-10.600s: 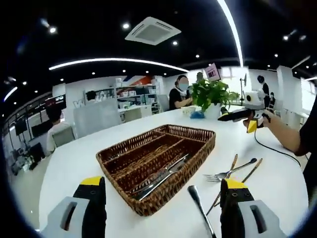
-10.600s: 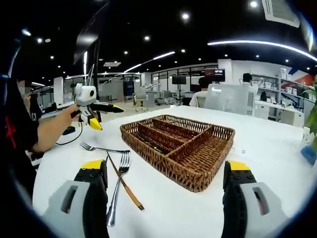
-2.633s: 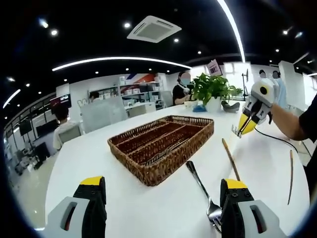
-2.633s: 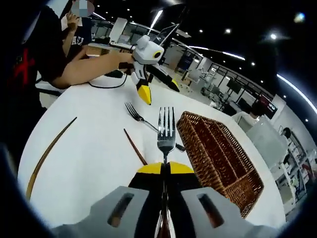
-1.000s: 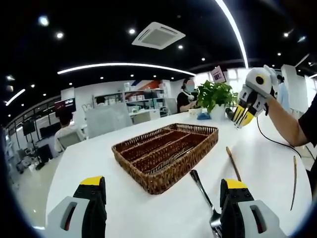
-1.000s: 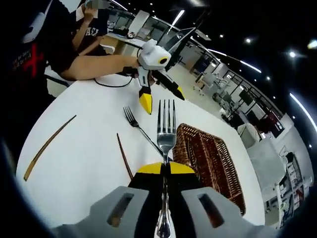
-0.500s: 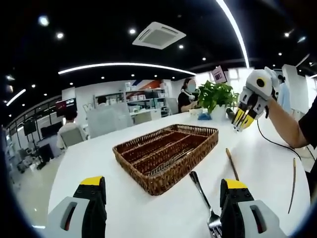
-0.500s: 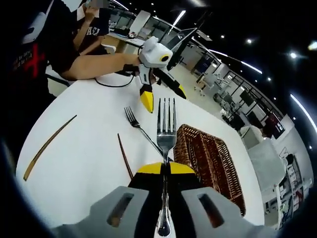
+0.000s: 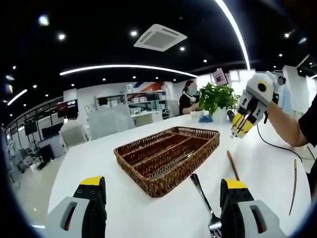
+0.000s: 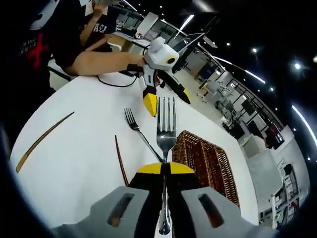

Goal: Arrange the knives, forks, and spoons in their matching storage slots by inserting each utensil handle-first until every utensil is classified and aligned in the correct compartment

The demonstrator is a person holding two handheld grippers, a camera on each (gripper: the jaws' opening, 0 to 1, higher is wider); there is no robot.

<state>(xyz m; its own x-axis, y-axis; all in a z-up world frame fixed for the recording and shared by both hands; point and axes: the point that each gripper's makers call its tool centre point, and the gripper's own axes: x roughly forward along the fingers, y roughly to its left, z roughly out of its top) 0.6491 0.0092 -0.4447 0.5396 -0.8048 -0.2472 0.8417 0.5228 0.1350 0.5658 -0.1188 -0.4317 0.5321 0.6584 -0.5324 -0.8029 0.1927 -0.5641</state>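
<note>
Since ten seconds back: right gripper [image 10: 163, 171] gone from empty and spread over the table to clamped on a fork [image 10: 166, 126], lifted clear of the white table [image 10: 84, 148]; within the last second, little change beyond a slight drift of both cameras.

Left to right in the left gripper view: left gripper [image 9: 161, 208] low at the bottom edge, jaws spread wide, nothing between them. Wicker tray [image 9: 168, 153] at mid-table, long slots running away from the camera, some metal cutlery [image 9: 174, 159] lying in one slot, kind not clear. Just right of the tray, a second fork [image 9: 205, 203] flat on the table, tines toward the camera. Beside it a thin brown stick [image 9: 231, 165], perhaps a chopstick. Farther right another brown stick [image 9: 293, 186] near the table edge. Above these, the right gripper held high in a hand, well apart from the tray.

Progress, as a judgement: early to middle. Some pieces slotted, one fork in the air, one fork on the table yet to sort; sticks unassigned by the task.

Right gripper view adds the held fork close up, tines pointing away from the jaws, handle hidden below, so handle-first entry likely needs a re-orientation. Left gripper view adds the tray's contents.
</note>
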